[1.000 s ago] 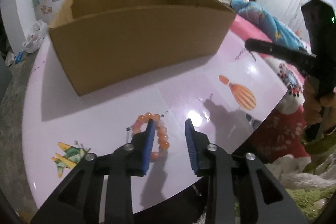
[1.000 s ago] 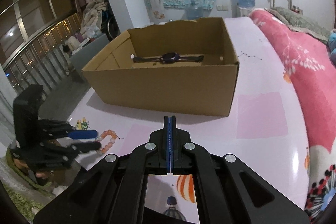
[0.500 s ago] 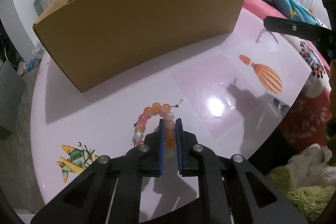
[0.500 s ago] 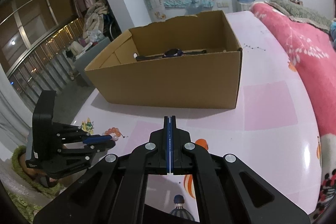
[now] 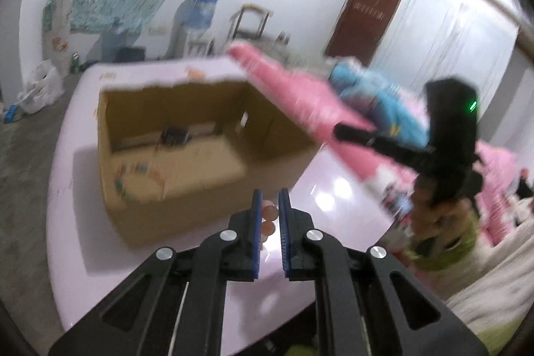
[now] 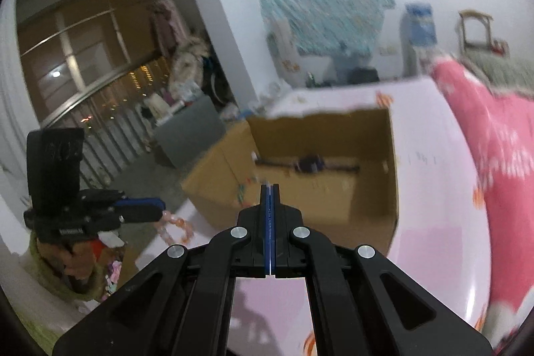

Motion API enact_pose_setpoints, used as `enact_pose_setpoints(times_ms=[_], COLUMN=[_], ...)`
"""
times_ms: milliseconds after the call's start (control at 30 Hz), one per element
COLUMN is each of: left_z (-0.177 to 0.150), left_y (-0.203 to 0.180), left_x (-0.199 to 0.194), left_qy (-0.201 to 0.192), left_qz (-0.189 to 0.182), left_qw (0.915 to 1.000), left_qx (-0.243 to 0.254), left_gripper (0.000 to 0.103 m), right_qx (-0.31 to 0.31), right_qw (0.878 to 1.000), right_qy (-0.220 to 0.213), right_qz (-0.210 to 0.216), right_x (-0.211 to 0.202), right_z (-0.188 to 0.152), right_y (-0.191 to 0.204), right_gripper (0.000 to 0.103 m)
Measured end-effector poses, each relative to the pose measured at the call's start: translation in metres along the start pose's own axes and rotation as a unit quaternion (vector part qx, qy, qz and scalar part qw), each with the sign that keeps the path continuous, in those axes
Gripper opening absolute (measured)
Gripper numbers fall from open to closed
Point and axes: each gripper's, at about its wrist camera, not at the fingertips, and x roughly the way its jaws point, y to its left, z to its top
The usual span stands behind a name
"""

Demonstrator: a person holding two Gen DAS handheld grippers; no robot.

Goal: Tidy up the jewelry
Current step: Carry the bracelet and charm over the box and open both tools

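My left gripper is shut on the orange bead bracelet, lifted above the pink table just in front of the open cardboard box. In the right wrist view the bracelet hangs as a loop below the left gripper. A dark watch lies at the far side of the box floor, also seen as the watch. My right gripper is shut with nothing between its pads, held above the table before the box.
The right gripper reaches in from the right of the left wrist view, held by a hand in a green sleeve. A pink bedspread lies right of the table. A grey bin and railing stand beyond the table's left edge.
The left gripper closed on the bracelet and lifted it off the table, so the inside of the box now shows. The right gripper rose too, still shut.
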Motion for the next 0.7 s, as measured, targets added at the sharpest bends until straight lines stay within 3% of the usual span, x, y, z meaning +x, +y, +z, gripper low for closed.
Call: enact_pose_setpoints(times_ms=[100,233,400,567,700], left_z=[0.033,0.066,0.092,0.101,0.105], left_y=[0.006,0.016,0.058,0.092,0.102], left_x=[-0.001,0.030,0.098,0.160,0.192], left_qy=[-0.026,-0.023,0.065,0.155,0.199], left_qz=[-0.024,0.002,0.006,0.010,0.017], left_qw=[0.9993,0.9997,0.9976,0.9863,0.9777], left_qx=[-0.008,0.010,-0.022,-0.055,-0.063], left_gripper=[0.009,0.009,0.009,0.009,0.009], right_qx=[-0.007,0.006,0.033,0.036,0.036], right_qw=[1.000,0.999,0.992,0.980,0.974], right_qy=[-0.004,0.038,0.123,0.196,0.223], right_qz=[0.019,0.025,0.026,0.013,0.011], right_x=[0.009,0.043,0.092,0.131,0.141], right_z=[0.025,0.044,0.042,0.033,0.030], right_y=[-0.004,-0.020,-0.044,-0.061,-0.070], right_gripper=[0.000,0.000,0.000,0.000,0.000])
